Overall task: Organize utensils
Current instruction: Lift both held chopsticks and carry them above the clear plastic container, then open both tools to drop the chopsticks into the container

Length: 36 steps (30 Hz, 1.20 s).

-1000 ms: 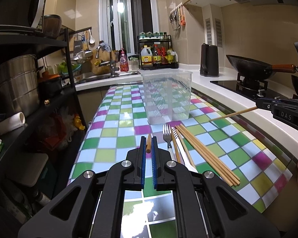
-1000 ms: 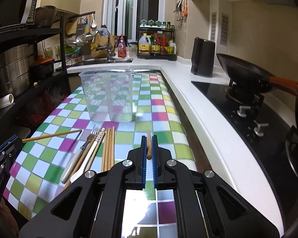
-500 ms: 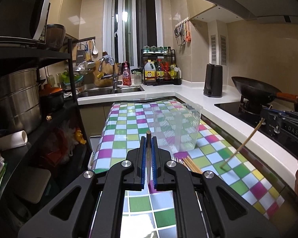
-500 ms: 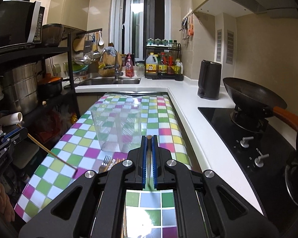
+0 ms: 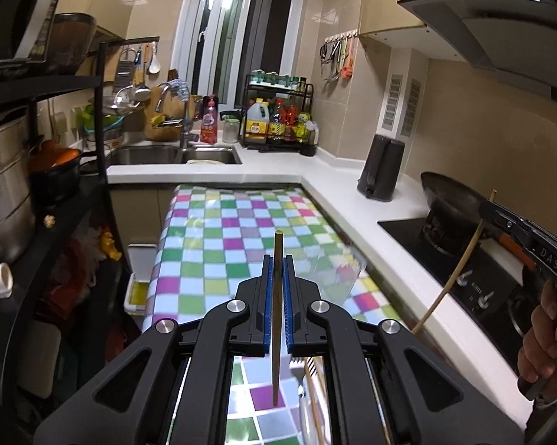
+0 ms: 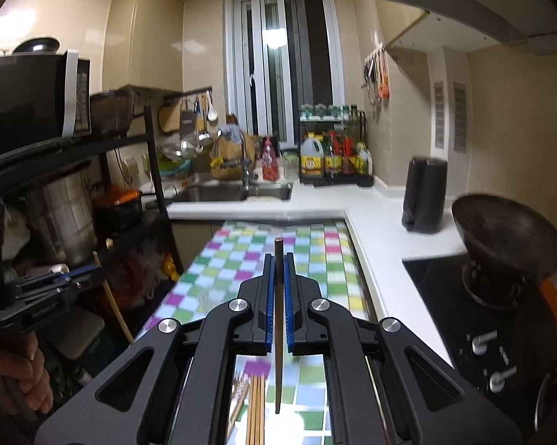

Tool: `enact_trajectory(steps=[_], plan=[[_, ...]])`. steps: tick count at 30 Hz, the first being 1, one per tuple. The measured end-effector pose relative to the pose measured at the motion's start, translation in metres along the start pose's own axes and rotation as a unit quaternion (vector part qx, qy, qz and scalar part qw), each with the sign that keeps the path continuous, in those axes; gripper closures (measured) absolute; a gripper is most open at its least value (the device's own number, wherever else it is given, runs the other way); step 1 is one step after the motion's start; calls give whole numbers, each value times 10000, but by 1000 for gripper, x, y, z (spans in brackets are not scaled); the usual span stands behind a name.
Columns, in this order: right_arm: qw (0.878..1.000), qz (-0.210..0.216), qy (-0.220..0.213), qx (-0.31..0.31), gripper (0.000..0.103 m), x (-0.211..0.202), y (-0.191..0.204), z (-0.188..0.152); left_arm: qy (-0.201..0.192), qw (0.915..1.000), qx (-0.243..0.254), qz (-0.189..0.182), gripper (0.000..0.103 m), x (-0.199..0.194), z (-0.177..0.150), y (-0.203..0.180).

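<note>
Above the desk point(image 5: 219, 244), we hold one chopstick in each gripper, left point(image 5: 277, 278) and right point(image 6: 277, 278), jaws clamped tight.

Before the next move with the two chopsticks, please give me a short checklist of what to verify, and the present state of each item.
1. Left gripper shut on its chopstick: ok, the blue pads clamp it.
2. Right gripper shut on its chopstick: ok, clamped the same way.
3. Both chopsticks lifted clear of the checkered table: ok, each hangs tip down in the air.
4. Clear container located: not ok, only a blurred edge shows beside the left gripper.
5. Container opening free for dropping: cannot tell, it is not visible.
6. Remaining chopsticks and fork on the table: ok, they lie below the grippers.
</note>
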State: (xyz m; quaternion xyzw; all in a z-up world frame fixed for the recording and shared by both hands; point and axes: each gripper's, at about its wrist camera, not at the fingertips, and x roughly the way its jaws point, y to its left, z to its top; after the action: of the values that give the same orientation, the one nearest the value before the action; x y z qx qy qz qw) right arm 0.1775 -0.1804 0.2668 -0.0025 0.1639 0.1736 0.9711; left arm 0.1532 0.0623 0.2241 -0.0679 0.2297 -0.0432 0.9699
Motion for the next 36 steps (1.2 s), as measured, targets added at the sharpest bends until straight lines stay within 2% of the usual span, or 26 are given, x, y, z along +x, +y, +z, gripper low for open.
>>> enact_trajectory(steps=[6, 11, 13, 17, 24, 31, 33, 35, 36], plan=[[9990, 161, -417, -12, 98, 25, 7, 69, -366, 9992, 71, -152, 98, 18, 64, -13], [9978, 181, -638, -3, 98, 48, 10, 89, -716, 9973, 54, -167, 98, 36, 96, -19], [9978, 192, -629, 25, 98, 61, 9, 87, -767, 9970, 1, -140, 98, 47, 100, -17], [9985, 188, -499, 76, 98, 88, 6, 69, -621, 9980, -24, -82, 98, 79, 94, -12], [9998, 122, 119, 131, 98, 140, -4, 27, 60, 9998, -97, -169, 98, 131, 61, 0], [9977, 84, 641, 184, 98, 167, -7, -4, 541, 9983, -122, -175, 98, 158, 33, 4], [9964, 107, 821, 205, 95, 172, -8, -9, 649, 9976, -164, -182, 98, 161, 29, 5], [9944, 138, 1027, 185, 88, 175, -8, -14, 726, 9970, -223, -178, 93, 163, 28, 7], [9942, 97, 1057, 162, 85, 174, -7, -15, 731, 9969, -246, -147, 81, 162, 29, 9]])
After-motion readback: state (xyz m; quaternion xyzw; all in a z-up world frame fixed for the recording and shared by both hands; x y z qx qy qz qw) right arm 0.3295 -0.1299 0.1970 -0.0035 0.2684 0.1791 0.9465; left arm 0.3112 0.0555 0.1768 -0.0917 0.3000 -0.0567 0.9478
